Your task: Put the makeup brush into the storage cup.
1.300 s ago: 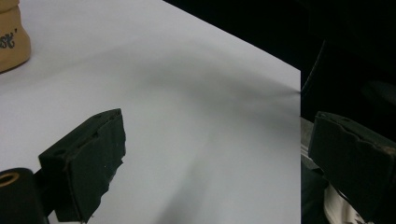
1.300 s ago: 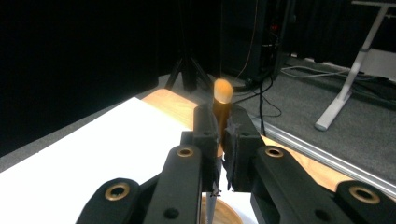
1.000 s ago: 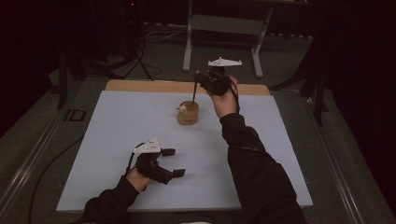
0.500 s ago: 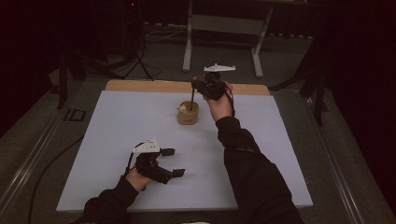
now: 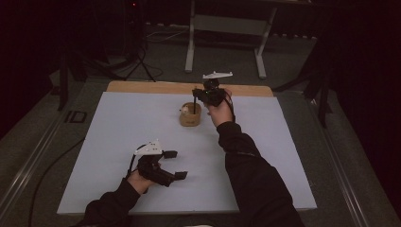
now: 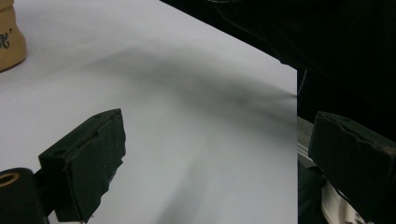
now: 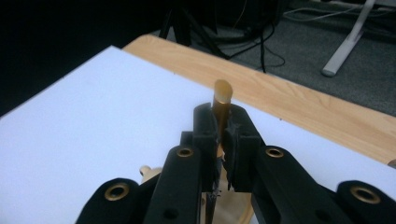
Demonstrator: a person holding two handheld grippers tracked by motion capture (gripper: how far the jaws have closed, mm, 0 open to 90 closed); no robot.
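Note:
A small tan wooden cup (image 5: 190, 118) stands at the back middle of the white table top (image 5: 118, 127); something pale lies inside it. My right gripper (image 5: 196, 91) hovers just over the cup, shut on a slim stick (image 5: 195, 103) that hangs down into the cup's mouth. In the right gripper view the stick's amber top end (image 7: 222, 91) pokes out above the closed pads (image 7: 205, 126). My left gripper (image 5: 176, 164) rests near the front left of the table, open and holding nothing. In its own view my left gripper (image 6: 210, 158) stands wide apart, with the cup (image 6: 9, 42) at the far upper left.
A bare wooden strip (image 5: 156, 87) runs along the table's back edge. Behind it stands a grey metal frame (image 5: 222, 28) on the floor, and dark stand legs (image 5: 137, 61) at the back left. A cable (image 5: 52, 165) trails on the floor to the left.
My right hand has sunk with the stick, bringing its lower end down into the cup. The left hand has stayed where it was.

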